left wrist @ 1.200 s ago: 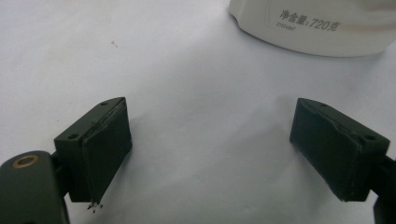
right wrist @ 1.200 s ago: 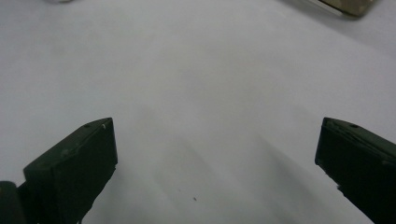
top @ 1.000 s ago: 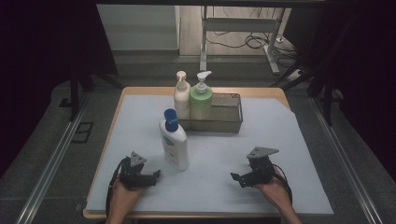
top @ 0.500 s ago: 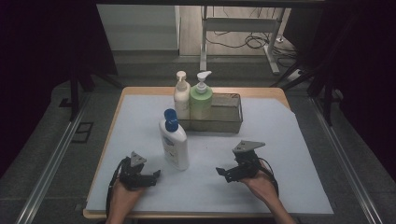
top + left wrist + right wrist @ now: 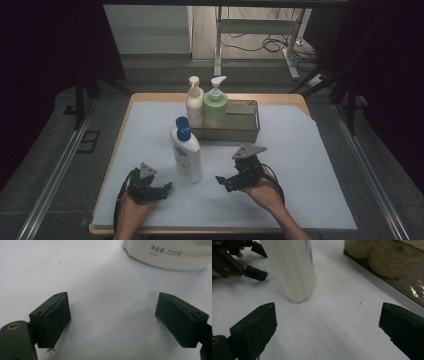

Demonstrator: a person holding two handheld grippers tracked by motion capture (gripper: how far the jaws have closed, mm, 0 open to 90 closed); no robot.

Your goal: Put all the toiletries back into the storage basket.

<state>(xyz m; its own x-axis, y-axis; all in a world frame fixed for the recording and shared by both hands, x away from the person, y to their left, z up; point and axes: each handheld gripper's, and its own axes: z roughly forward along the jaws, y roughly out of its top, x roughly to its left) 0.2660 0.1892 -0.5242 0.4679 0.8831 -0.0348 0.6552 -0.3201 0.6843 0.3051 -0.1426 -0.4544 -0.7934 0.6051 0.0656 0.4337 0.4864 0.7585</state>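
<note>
- The table (image 5: 320, 150), covered by a pale sheet, carried everything; its wooden edge showed along the far and near sides.
- A grey metal basket (image 5: 245, 122) sat at the far middle of the table, holding 2 pump bottles at its left end: a cream one (image 5: 194, 106) and a green one (image 5: 215, 110), touching side by side.
- The white lotion bottle (image 5: 186, 154) stood upright just near of the basket's left end, tall and flat-sided, with a blue cap (image 5: 182, 125) and a blue-printed label. In the left gripper view its base (image 5: 172, 253) carried small grey print, with 720 among it; in the right gripper view its ribbed white body (image 5: 293, 267) rose out of frame.
- The right gripper (image 5: 223, 181) lay just right of the bottle, apart from it, jaws spread wide and holding nothing, pointing left toward its lower half.
- The left gripper (image 5: 168, 187) rested near-left of the bottle, close to its base without touching, jaws likewise wide and empty.
- Compared with 1 second before, the right gripper had travelled left and slightly farther across the sheet, closing much of the gap to the bottle.
- The left gripper, the bottle and the basket lay as they had.
</note>
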